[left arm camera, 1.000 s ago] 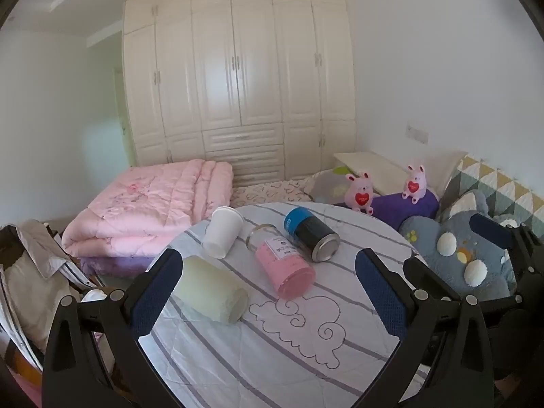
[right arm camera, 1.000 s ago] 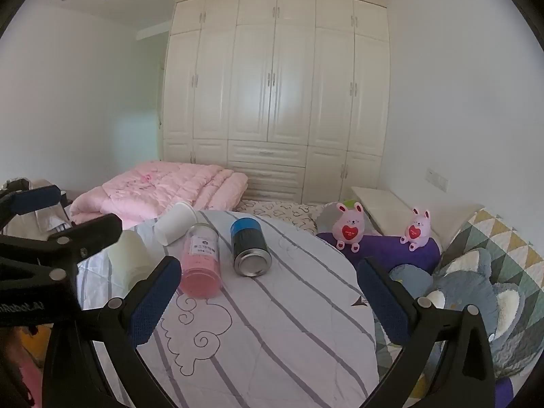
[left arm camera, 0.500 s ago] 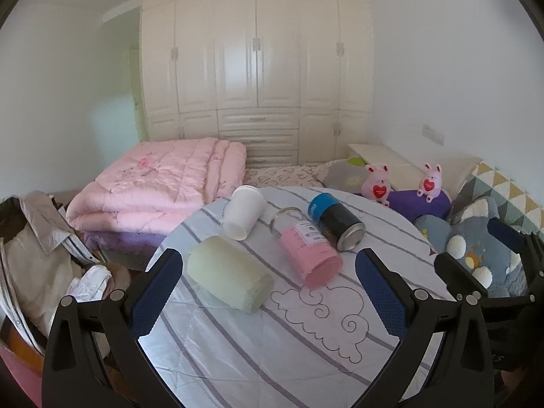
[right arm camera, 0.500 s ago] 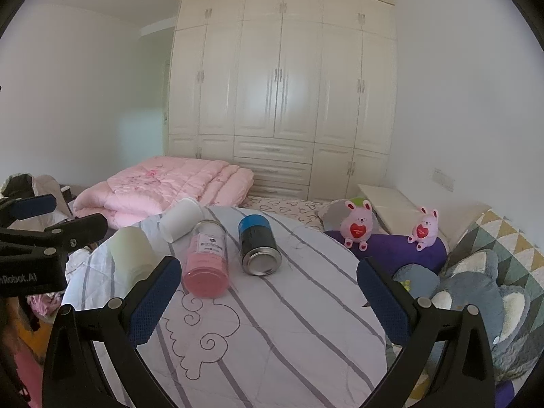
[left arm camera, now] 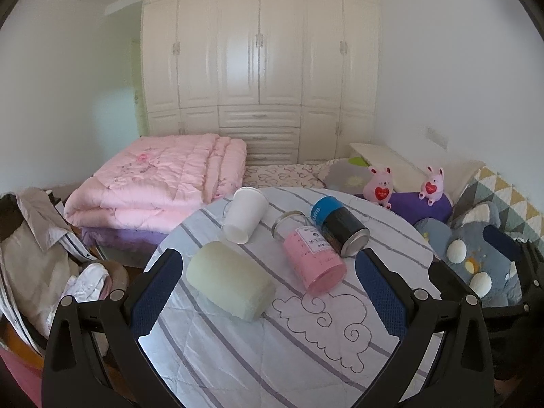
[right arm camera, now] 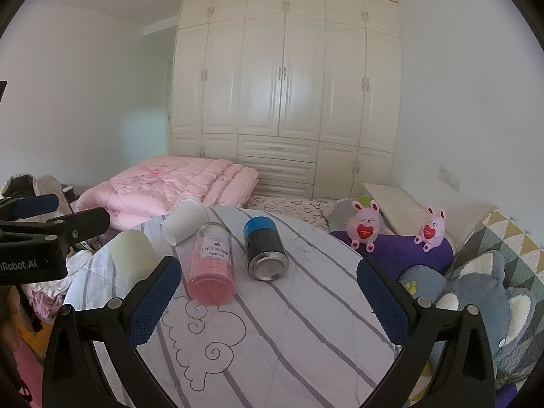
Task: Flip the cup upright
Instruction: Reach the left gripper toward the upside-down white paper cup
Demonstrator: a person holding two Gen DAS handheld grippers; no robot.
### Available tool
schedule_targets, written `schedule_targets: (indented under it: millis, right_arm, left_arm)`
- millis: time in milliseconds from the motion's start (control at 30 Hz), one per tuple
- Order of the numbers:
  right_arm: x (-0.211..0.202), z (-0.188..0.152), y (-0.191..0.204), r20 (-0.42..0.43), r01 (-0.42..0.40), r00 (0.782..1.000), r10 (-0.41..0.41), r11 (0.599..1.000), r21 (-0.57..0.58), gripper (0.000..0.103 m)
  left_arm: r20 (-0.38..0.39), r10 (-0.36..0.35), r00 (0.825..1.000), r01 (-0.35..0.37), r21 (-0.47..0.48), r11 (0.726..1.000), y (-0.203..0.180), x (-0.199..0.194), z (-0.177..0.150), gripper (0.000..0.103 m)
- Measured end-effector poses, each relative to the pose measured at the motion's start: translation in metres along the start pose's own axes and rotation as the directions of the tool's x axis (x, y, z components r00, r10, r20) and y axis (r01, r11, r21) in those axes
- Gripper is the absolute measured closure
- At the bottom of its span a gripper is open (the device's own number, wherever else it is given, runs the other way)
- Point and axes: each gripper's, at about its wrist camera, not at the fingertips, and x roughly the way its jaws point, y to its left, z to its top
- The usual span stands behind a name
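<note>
Several cups lie on their sides on a round table with a striped cloth [left arm camera: 258, 357] [right arm camera: 306, 340]. A pale green cup [left arm camera: 229, 280] [right arm camera: 132, 255] is nearest the left gripper. A white paper cup [left arm camera: 244, 216] [right arm camera: 185, 221] lies farther back. A pink clear-topped bottle [left arm camera: 309, 256] [right arm camera: 212, 268] and a blue-capped black can [left arm camera: 340, 226] [right arm camera: 265, 248] lie side by side. My left gripper [left arm camera: 268, 292] is open and empty, just short of the green cup. My right gripper [right arm camera: 268, 302] is open and empty, near the bottle and can.
A folded pink quilt [left arm camera: 159, 183] lies behind the table. Pink plush toys [left arm camera: 380, 187], a purple cushion [right arm camera: 401, 251] and grey plush pillows [left arm camera: 476, 248] sit at the right. Clothes [left arm camera: 34, 255] pile at the left. White wardrobes [right arm camera: 285, 85] fill the back wall.
Both views have shifted: the cups now sit more to the right and closer in the left wrist view. The right gripper has drawn slightly nearer the bottle and can. No cup has moved.
</note>
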Motion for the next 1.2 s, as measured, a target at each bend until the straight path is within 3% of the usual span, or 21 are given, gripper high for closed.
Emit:
schedule_targets:
  millis: [233,567,767,1200]
  right_arm:
    - [0.009,0.006,-0.001,0.003,0.001,1.0,-0.001,1.0,0.013,0.0]
    - [0.055,0.029,0.004,-0.028,0.003,1.0,-0.002,1.0,0.023,0.0]
    - [0.074,0.044,0.003,-0.01,0.012,1.0,-0.011,0.999,0.034,0.0]
    - [0.109,0.053,0.0,-0.025,0.03,0.999,-0.028,0.999,0.045,0.0]
  left_arm:
    - [-0.033,0.009,0.999,-0.008,0.034,0.999,-0.001,0.016,0.01,0.0]
    - [-0.054,0.048,0.997,-0.043,0.086,0.995,0.009,0.054,0.035,0.0]
    - [-0.013,0.006,1.0,-0.005,0.063,0.998,0.016,0.074,0.05,0.0]
    - [-0.038,-0.012,0.999,0.015,0.071,0.997,0.025,0.114,0.065,0.0]
